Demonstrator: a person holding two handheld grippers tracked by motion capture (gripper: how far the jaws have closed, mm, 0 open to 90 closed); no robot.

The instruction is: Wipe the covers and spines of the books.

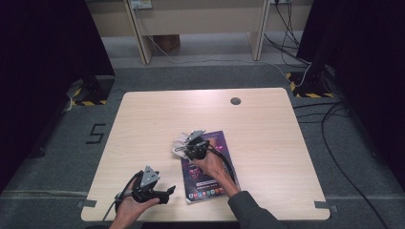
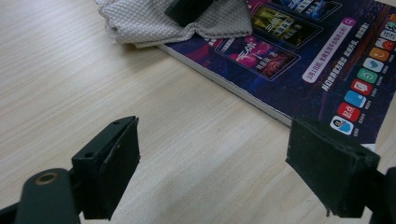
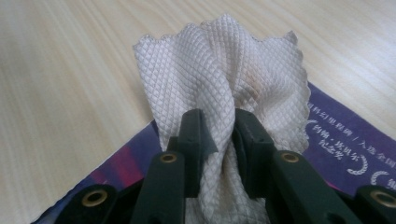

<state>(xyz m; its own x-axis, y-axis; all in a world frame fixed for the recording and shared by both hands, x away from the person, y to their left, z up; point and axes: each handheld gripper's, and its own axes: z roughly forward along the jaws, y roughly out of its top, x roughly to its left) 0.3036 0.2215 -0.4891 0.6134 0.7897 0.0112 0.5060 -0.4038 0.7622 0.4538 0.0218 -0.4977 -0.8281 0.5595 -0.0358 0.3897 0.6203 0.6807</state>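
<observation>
A white waffle-weave cloth lies bunched on the top left corner of a purple magazine in the middle of the wooden table. My right gripper is shut on the cloth: in the right gripper view its two jaws pinch a fold of the cloth at the gripper's tip, over the magazine's corner. My left gripper rests near the table's front edge, left of the magazine. Its jaws stand wide open with bare wood between them, facing the magazine and the cloth.
A round cable hole sits near the table's far edge. Beyond the table there are a grey floor, wooden furniture legs and trailing cables. Dark curtains hang on both sides.
</observation>
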